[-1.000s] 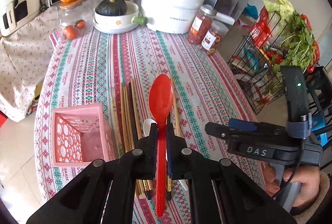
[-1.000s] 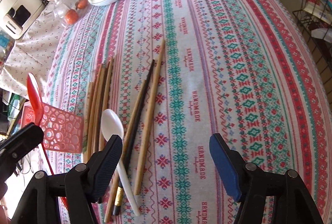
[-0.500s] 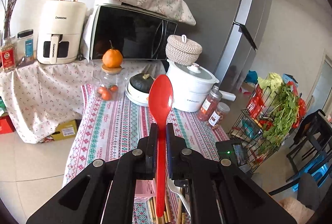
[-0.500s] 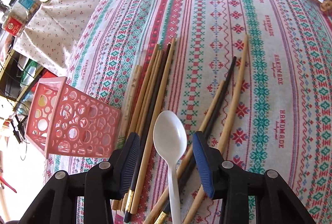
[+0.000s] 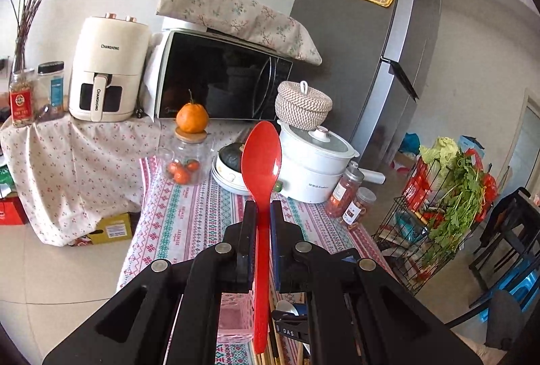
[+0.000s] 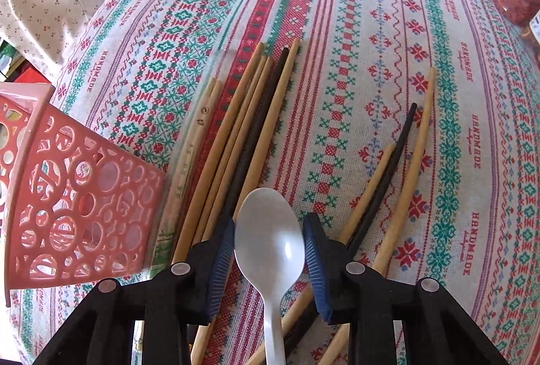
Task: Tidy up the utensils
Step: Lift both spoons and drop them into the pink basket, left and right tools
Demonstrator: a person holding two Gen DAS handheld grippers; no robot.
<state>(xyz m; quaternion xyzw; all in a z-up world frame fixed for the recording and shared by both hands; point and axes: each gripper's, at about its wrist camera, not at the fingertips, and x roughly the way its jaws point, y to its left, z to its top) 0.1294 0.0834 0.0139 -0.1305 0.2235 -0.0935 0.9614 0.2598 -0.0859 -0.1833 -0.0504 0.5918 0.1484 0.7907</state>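
My left gripper [image 5: 262, 223] is clamped tight on the red spoon [image 5: 261, 162], raised near level. My right gripper [image 6: 269, 240] points steeply down, its jaws just closing around the white spoon [image 6: 269, 236].

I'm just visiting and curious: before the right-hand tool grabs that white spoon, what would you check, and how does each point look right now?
1. White plastic spoon sits between the right gripper fingers: ok; they have just been closing.
2. Fingers pressing the spoon: not ok, thin gaps show on both sides.
3. Wooden and black chopsticks clear of the fingers: not ok, the left finger lies over some.
4. Left gripper holds the red plastic spoon firmly: ok.
5. Pink perforated plastic basket upright and open: ok.
6. Basket has room inside: cannot tell.
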